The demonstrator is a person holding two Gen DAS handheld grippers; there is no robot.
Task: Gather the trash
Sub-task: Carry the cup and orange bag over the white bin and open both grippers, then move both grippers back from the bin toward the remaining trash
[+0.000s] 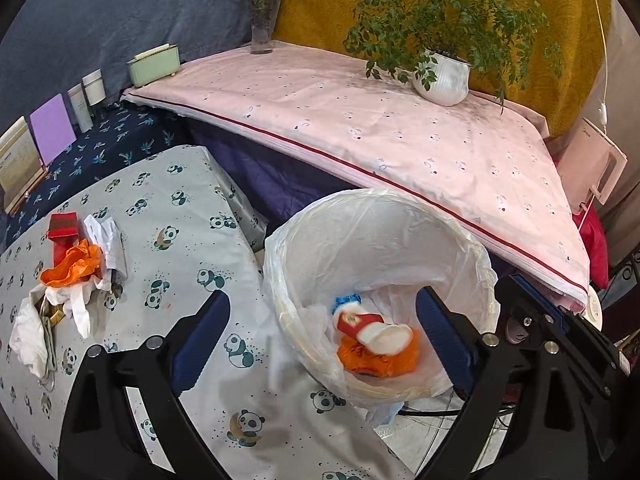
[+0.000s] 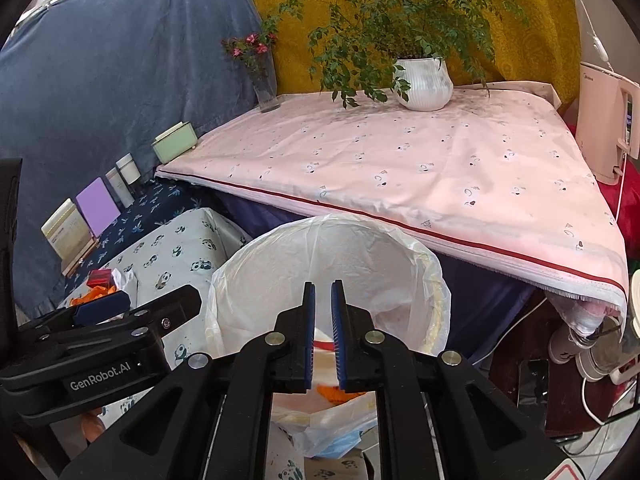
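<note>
Here, panda-print tabletop (image 1: 188,240) with a heap of crumpled orange and white trash (image 1: 76,276) near its left edge. Beside it, white plastic-lined round bin (image 1: 372,248) holding red, white and orange wrappers (image 1: 376,340). Left gripper (image 1: 320,344) spread wide, empty; right gripper (image 2: 323,334) narrowly parted, empty.

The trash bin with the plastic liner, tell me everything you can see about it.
The trash bin is round and open-topped, lined with a thin, translucent white plastic bag folded over its rim and crinkled. It stands between the panda-print table and the pink-covered table, close against the panda cloth's edge. Inside lie an orange wrapper, a red and white packet and a bit of blue. Both grippers hang over its mouth; nothing shows them touching it.
</note>
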